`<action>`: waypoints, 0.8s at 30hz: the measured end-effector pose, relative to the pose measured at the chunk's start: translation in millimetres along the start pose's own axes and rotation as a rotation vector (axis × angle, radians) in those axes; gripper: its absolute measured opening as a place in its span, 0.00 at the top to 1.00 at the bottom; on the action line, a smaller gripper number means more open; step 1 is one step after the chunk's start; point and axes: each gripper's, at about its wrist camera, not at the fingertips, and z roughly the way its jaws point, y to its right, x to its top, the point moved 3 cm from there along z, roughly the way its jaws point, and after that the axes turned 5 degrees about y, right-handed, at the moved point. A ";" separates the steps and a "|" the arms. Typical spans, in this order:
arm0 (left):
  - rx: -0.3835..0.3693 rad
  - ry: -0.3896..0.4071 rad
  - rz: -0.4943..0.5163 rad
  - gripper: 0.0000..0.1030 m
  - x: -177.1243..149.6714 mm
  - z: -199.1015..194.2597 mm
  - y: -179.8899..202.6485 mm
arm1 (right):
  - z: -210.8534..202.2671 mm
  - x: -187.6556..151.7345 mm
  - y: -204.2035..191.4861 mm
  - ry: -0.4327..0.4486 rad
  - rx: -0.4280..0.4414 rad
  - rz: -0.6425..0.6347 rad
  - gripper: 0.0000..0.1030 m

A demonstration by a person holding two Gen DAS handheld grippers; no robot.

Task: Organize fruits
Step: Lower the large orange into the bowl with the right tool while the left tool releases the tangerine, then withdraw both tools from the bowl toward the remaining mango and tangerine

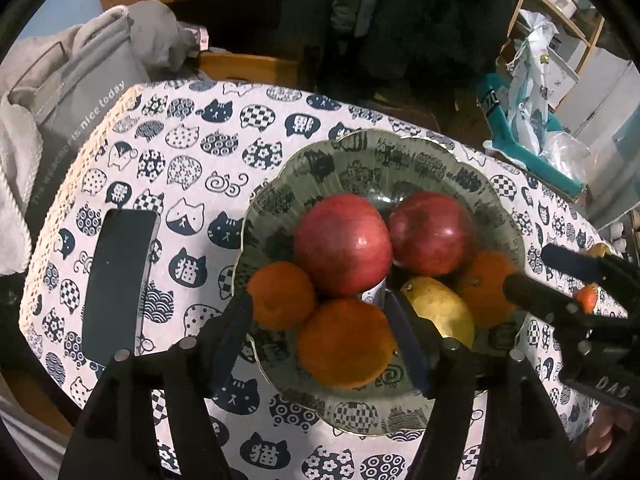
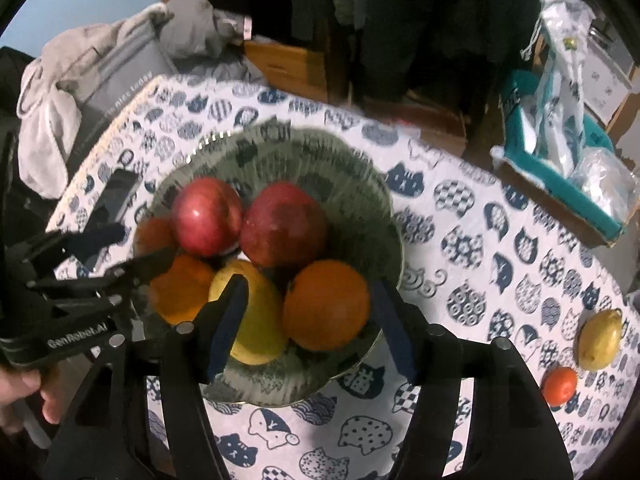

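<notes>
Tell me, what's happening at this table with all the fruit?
A person is sorting fruit into a glass bowl using a hand-held gripper in each hand. The left hand-held gripper stands open around an orange in the bowl; the right hand-held gripper stands open around another orange. Neither seems gripped. Two red apples and a yellow fruit also sit inside. A lemon and a small orange are on the tablecloth.
</notes>
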 end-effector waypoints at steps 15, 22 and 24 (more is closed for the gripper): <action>-0.025 0.138 0.061 0.26 15.1 -55.4 28.2 | -72.4 11.4 28.3 0.153 -0.107 0.042 0.32; -0.071 0.200 0.093 0.22 20.1 -84.4 53.3 | -112.2 4.7 43.2 0.224 -0.167 0.042 0.29; -0.079 0.216 0.103 0.22 20.9 -91.0 60.1 | -123.1 2.5 47.3 0.244 -0.183 0.042 0.29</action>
